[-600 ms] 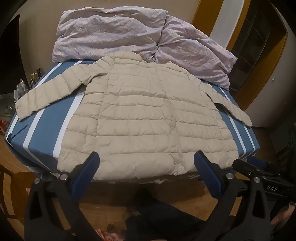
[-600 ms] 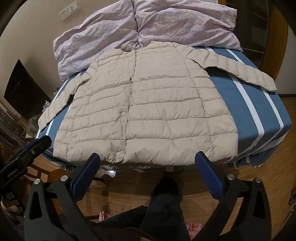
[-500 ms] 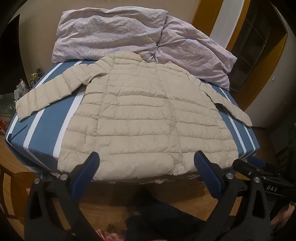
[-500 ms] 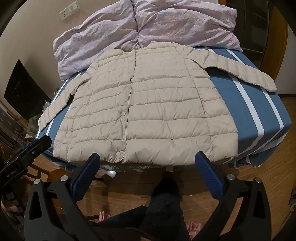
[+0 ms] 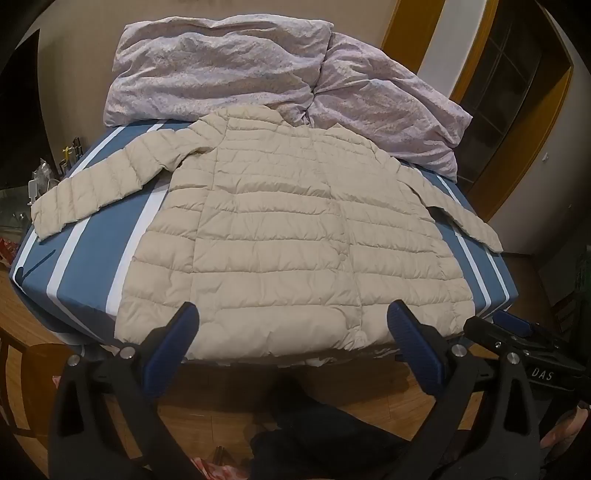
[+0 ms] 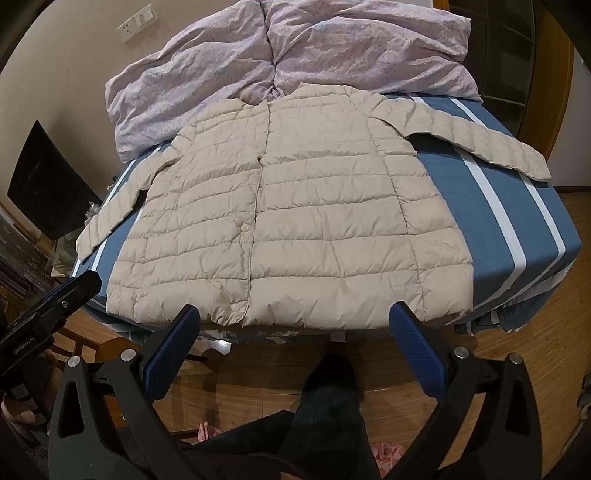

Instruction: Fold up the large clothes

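- Reading the one clear label first, we find "DAS" on the right gripper's [image 5: 535,354] black body in the left wrist view; the print on the left gripper [image 6: 48,314] is too blurred.
- We hold both claws spread wide apart, gripping nothing, short of the bed's near edge.
- Our beige puffer jacket [image 5: 295,236] lies flat, front up, sleeves out, on the blue white-striped sheet [image 6: 509,206].
- We see a lilac duvet [image 6: 295,55] bunched behind the collar, a wall socket [image 6: 135,22] and wood flooring [image 6: 258,384].

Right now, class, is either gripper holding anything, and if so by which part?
Nothing is held. The left gripper and right gripper are both open, short of the beige jacket, which lies spread flat on the bed.
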Demonstrator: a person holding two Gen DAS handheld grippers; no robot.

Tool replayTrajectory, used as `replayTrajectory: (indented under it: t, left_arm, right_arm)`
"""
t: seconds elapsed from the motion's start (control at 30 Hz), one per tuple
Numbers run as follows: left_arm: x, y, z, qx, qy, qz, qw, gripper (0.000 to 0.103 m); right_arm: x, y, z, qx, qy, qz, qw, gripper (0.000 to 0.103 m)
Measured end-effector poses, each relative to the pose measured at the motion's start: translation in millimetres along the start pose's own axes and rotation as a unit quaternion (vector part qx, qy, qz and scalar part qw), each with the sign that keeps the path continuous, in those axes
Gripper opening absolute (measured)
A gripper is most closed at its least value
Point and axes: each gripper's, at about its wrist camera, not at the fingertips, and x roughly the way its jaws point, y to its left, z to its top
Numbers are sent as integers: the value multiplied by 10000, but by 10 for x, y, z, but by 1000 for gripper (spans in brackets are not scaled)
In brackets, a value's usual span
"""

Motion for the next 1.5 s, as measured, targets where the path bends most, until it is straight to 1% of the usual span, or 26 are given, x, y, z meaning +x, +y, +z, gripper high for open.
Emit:
replayTrajectory:
  t: [1.5]
  left_arm:
    - [-17, -2, -9, 0, -30, -10, 10000, 101]
  right_arm:
    - [-9, -19, 13, 0, -44, 21, 10000, 102]
